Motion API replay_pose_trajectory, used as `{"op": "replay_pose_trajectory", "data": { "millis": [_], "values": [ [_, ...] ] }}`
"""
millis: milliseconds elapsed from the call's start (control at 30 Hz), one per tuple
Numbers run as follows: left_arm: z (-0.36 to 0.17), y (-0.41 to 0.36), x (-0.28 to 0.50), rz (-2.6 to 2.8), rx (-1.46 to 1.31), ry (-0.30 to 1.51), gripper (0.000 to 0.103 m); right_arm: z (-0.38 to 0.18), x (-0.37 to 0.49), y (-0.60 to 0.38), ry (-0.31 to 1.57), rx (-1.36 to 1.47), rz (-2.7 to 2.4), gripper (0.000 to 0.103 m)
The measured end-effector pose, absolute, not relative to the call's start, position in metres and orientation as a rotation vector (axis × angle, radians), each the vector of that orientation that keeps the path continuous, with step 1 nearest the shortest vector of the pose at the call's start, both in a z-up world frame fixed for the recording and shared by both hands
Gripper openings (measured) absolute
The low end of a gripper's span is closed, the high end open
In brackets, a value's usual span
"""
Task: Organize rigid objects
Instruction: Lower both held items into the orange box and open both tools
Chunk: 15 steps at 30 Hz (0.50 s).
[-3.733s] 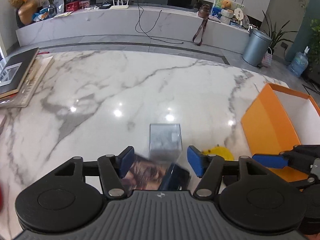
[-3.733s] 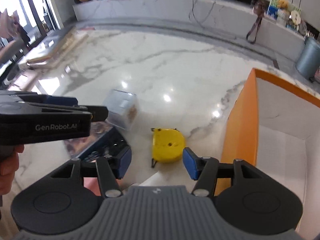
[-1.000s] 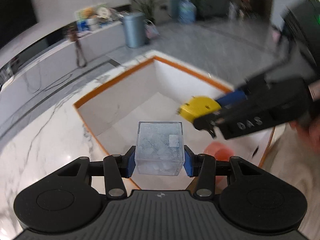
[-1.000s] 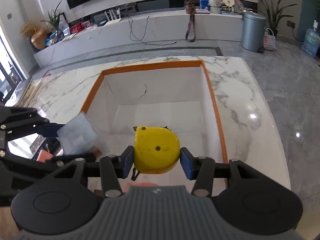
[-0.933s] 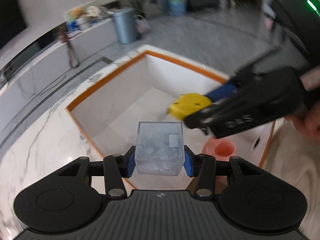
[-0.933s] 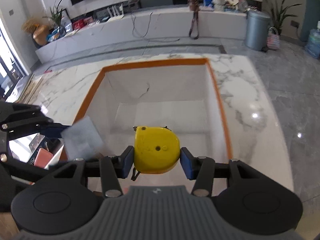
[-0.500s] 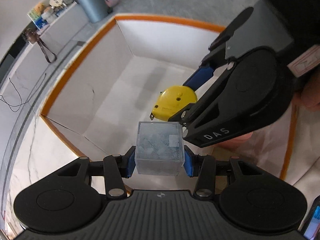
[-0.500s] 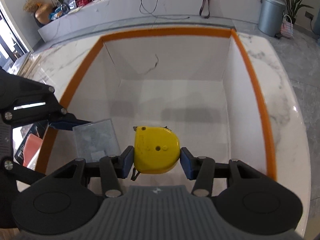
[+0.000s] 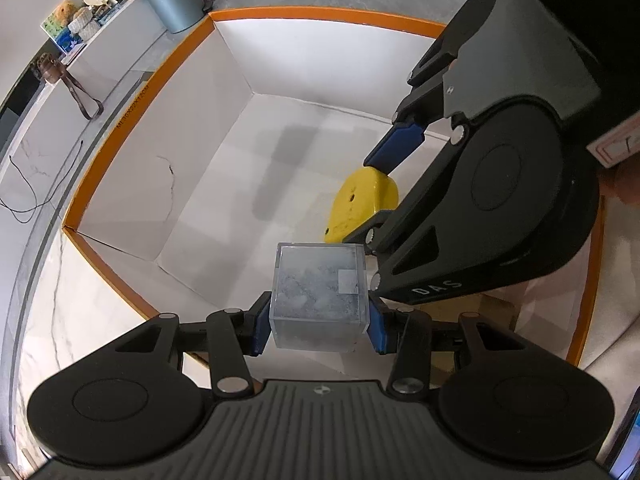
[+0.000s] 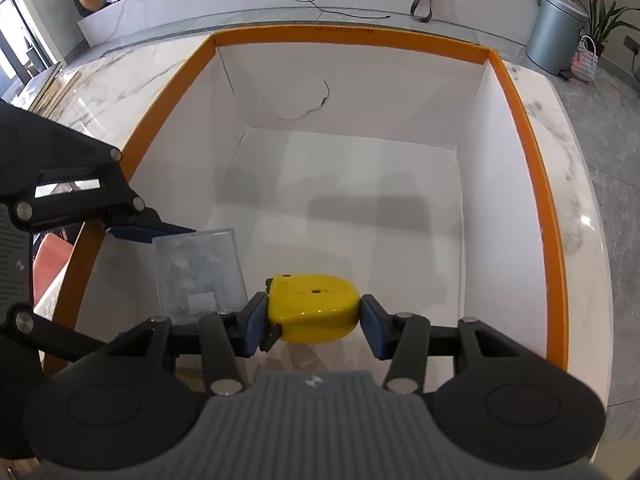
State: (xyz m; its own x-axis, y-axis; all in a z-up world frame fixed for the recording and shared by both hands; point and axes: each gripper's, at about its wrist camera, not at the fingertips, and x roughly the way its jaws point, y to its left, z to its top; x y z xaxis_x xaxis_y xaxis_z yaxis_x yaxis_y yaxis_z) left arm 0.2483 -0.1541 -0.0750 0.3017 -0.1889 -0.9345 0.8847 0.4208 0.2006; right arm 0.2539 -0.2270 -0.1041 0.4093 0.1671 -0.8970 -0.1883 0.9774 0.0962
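Clear cube (image 9: pixel 319 294) clamped in the left claw (image 9: pixel 318 322) and yellow tape measure (image 10: pixel 313 314) clamped in the right claw (image 10: pixel 313 330), side by side inside the orange-rimmed white box (image 10: pixel 554 184) on the marble worktop (image 10: pixel 576 184).

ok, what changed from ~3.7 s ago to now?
Both items were picked off the marble tabletop. The left gripper took the clear cube, the right gripper the yellow tape measure. Both were carried over and down into the orange-rimmed box, where they hang side by side above its white floor. Unchanged over the last second: both grips shut, nothing released, the box in place.
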Motion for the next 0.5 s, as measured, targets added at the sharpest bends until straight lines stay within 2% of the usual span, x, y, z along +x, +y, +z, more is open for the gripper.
{"op": "replay_pose_trajectory", "data": {
  "millis": [500],
  "values": [
    [-0.068,-0.151,0.2434,-0.841,0.814,1.004,0.06,-0.1082,0.2586,-0.2234,1.142,-0.048,0.233,0.05]
  ]
}}
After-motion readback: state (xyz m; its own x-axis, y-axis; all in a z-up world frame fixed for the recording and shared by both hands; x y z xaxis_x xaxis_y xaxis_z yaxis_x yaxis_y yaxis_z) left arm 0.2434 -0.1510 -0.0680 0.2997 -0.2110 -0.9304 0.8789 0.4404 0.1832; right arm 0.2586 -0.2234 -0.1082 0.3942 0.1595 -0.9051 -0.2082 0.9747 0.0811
